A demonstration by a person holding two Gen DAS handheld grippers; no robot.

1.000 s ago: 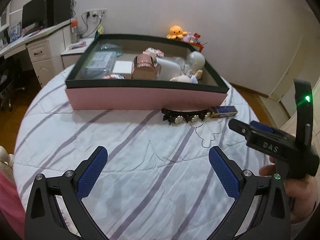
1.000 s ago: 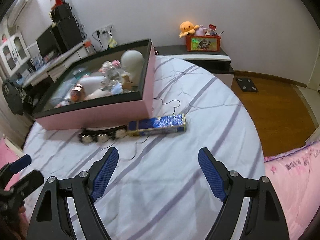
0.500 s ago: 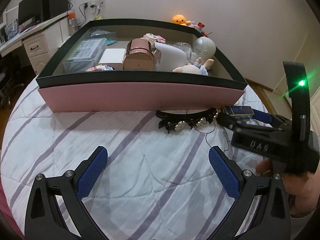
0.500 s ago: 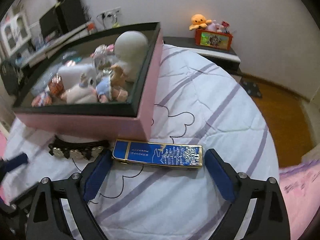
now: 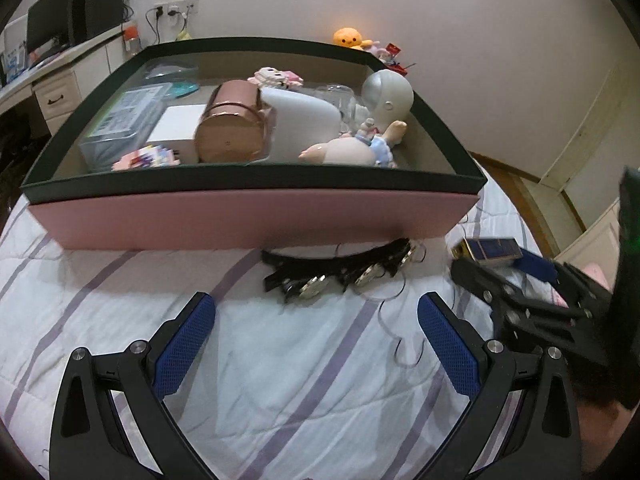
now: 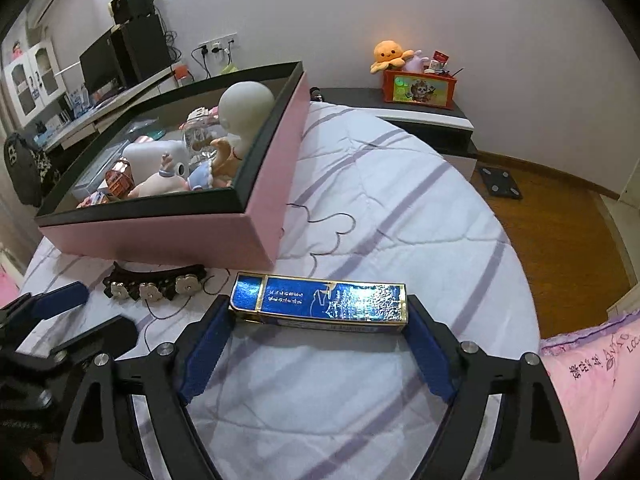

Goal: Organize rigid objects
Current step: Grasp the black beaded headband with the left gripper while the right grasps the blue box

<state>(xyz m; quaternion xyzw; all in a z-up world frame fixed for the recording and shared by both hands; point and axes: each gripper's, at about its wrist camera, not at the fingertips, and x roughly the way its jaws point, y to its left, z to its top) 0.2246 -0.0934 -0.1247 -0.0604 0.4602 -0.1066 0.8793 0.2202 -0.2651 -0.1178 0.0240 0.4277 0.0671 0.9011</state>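
Observation:
A long blue and gold box (image 6: 320, 303) lies on the striped bedspread in the right wrist view, and shows in the left wrist view (image 5: 490, 248). My right gripper (image 6: 318, 320) is wide open, its blue pads at the box's two ends, touching or nearly so. A black hair clip with silver flowers (image 5: 340, 270) lies before the pink box (image 5: 248, 218); it also shows in the right wrist view (image 6: 154, 282). My left gripper (image 5: 316, 332) is open and empty, just short of the clip. The pink box (image 6: 168, 236) holds a doll, a white head and a copper tin.
The bed's round edge drops to a wooden floor (image 6: 560, 220) on the right. A low shelf (image 6: 424, 114) with a red toy box stands behind the bed. A desk with monitors (image 5: 60, 40) is at the far left. A pink pillow (image 6: 592, 364) lies right.
Both grippers have moved forward. The right gripper now straddles the blue box, which was well ahead of it a second ago. The left gripper has closed in on the hair clip.

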